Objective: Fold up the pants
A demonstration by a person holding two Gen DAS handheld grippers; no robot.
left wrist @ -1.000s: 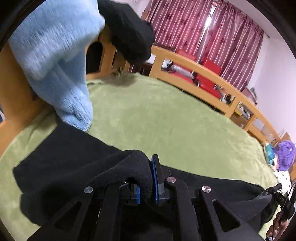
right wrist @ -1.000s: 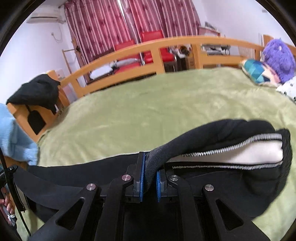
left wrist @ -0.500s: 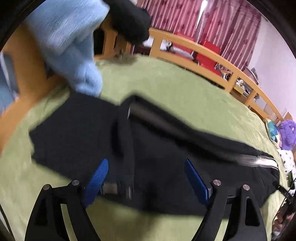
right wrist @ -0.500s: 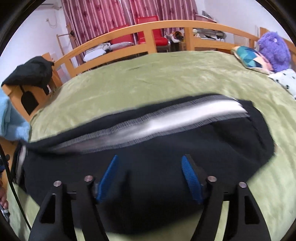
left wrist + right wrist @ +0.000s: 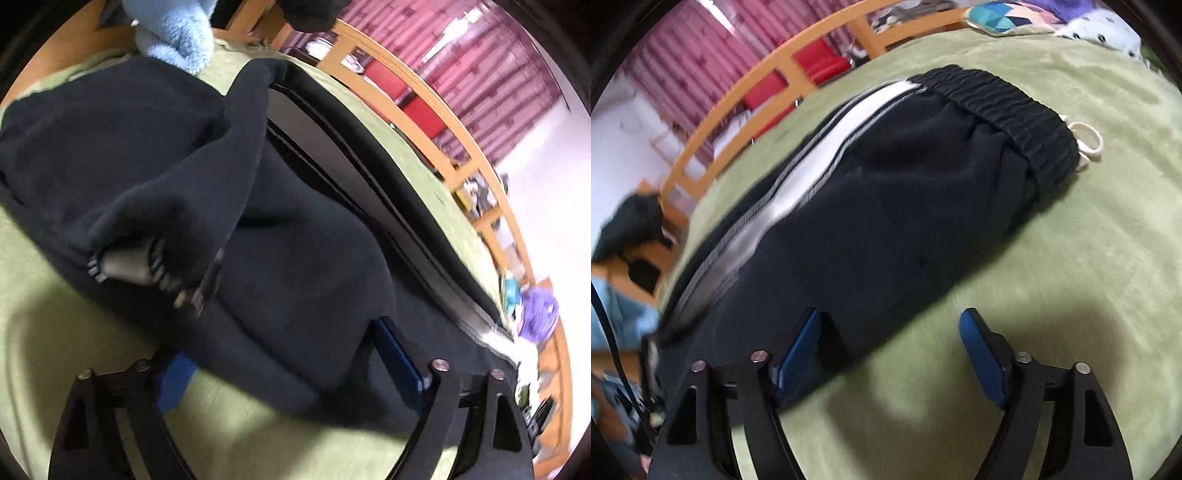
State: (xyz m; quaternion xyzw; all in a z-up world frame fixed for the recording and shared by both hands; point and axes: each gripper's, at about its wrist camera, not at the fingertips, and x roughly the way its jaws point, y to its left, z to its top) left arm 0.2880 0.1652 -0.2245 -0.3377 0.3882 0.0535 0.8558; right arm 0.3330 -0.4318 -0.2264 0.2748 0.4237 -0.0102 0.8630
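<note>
Black pants (image 5: 894,206) lie folded lengthwise on green blanket (image 5: 1089,258).

Both wrist cams sit low and close over the green bed (image 5: 55,332), tilted, each peering out past its own spread claw at the same black pants (image 5: 295,258), wooden rail (image 5: 746,92) and red curtains (image 5: 683,48) behind.

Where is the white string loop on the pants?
In the right wrist view, the white string loop pokes out at the right end of the waistband, lying on the green blanket.
</note>
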